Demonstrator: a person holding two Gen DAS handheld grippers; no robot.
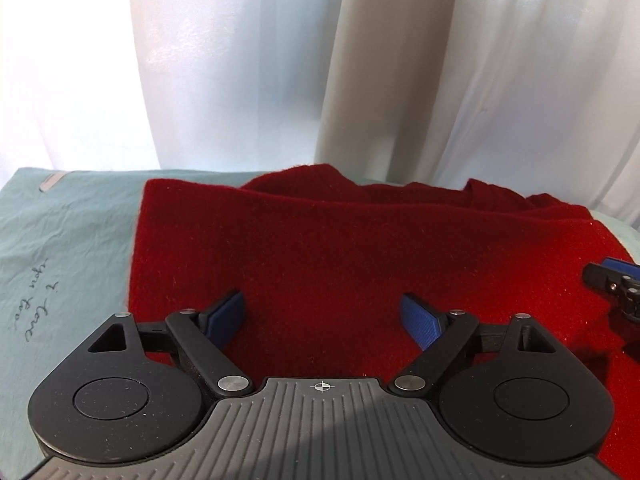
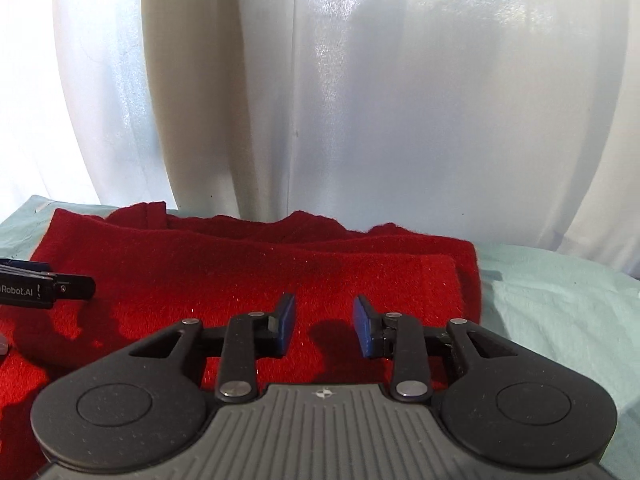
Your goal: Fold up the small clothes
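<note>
A red fleece garment (image 1: 340, 248) lies folded over on a pale green cloth (image 1: 72, 240), with bunched layers along its far edge. My left gripper (image 1: 322, 312) is open wide just above the garment's near part, with nothing between its blue pads (image 1: 226, 312). The right gripper shows at the right edge of the left wrist view (image 1: 612, 284). In the right wrist view the garment (image 2: 260, 272) fills the middle and left. My right gripper (image 2: 325, 322) is open above the garment's right part, empty. The left gripper's finger (image 2: 48, 286) shows at the left edge.
The green cloth (image 2: 560, 320) covers the surface to the right of the garment and carries handwritten text (image 1: 36, 304) at the left. White curtains (image 1: 240, 60) hang close behind the far edge of the surface.
</note>
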